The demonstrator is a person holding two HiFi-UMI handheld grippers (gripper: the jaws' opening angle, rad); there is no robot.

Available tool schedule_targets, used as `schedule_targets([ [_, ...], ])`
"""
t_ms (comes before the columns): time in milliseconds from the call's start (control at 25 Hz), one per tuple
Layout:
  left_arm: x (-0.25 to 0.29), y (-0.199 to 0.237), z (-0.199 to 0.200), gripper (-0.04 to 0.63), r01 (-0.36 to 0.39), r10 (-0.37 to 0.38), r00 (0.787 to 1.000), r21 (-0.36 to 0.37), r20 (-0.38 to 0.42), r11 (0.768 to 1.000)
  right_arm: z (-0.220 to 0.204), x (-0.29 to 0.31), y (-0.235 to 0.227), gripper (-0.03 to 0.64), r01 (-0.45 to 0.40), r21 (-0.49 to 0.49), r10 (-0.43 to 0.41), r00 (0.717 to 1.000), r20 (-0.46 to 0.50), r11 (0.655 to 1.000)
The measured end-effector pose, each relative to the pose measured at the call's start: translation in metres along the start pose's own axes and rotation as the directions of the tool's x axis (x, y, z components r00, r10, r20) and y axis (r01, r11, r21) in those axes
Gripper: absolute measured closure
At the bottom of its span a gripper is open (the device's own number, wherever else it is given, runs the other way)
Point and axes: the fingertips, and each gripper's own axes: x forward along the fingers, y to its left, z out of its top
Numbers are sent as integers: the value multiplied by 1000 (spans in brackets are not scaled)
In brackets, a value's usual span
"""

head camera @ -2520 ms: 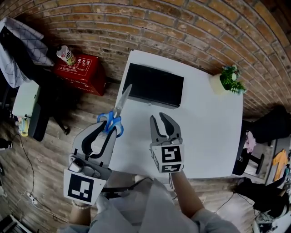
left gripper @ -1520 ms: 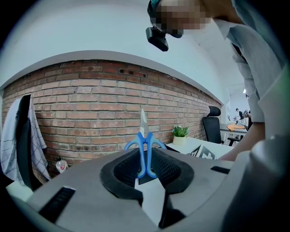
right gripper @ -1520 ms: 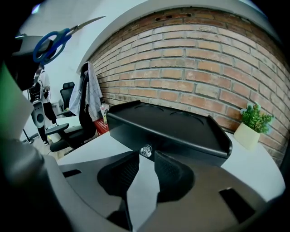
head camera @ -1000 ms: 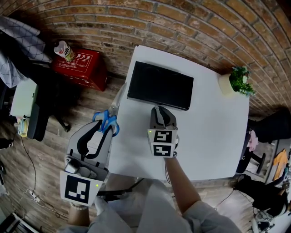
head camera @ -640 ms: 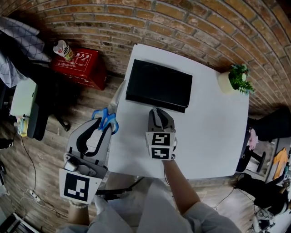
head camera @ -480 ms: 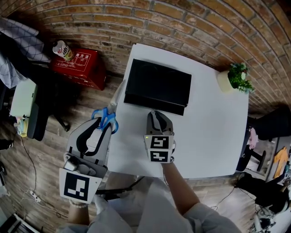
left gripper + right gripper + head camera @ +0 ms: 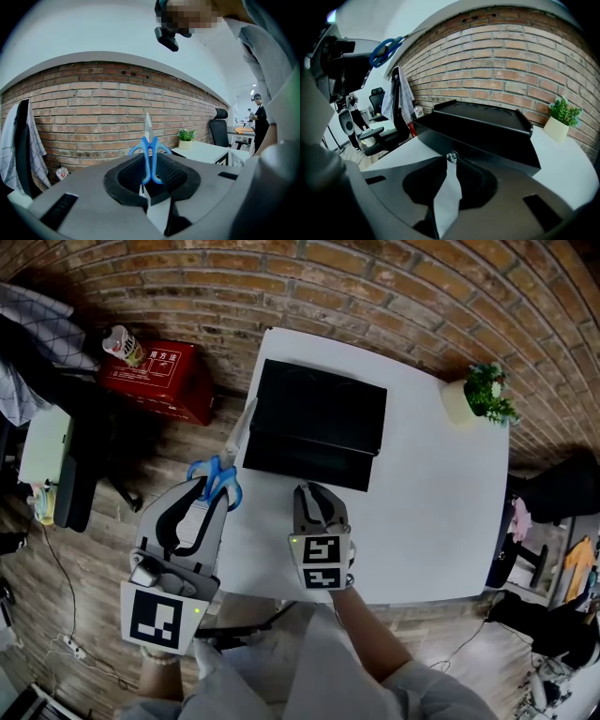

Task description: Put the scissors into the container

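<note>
Blue-handled scissors (image 7: 217,476) point up and away, their handles clamped in my left gripper (image 7: 202,493), which hangs off the table's left edge. In the left gripper view the scissors (image 7: 150,150) stand upright between the jaws of the left gripper (image 7: 151,180). The black container (image 7: 319,409) sits at the back of the white table (image 7: 431,512), and its drawer (image 7: 305,463) is slid out toward me. My right gripper (image 7: 315,491) is shut on the small clear drawer knob (image 7: 451,157) at the drawer's front.
A potted plant (image 7: 478,397) stands at the table's back right corner. On the floor to the left are a red box (image 7: 155,381), a can (image 7: 117,341) and a dark chair (image 7: 66,474). A brick wall runs behind the table.
My right gripper went from open on the table to shut at the container's front, then drew back toward me with the drawer sliding out. The left gripper kept the scissors nearly still.
</note>
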Motion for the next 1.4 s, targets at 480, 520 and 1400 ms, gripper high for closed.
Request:
schedule_targets([
  [480,7,-10,2,500,11,-11,1000,7,2,1000,-19,-20,20,535,-61,-17,61,998,-25,998],
  [520,7,-11,3,500,12,-12,1000,7,2,1000,-21,-22,22,535,-69,-19,68,997,-28,997],
  [1400,10,-34,0,500,73,-71,997,62,-26,995,-21,-64,18,542,-92,-21,93,995,35,996],
])
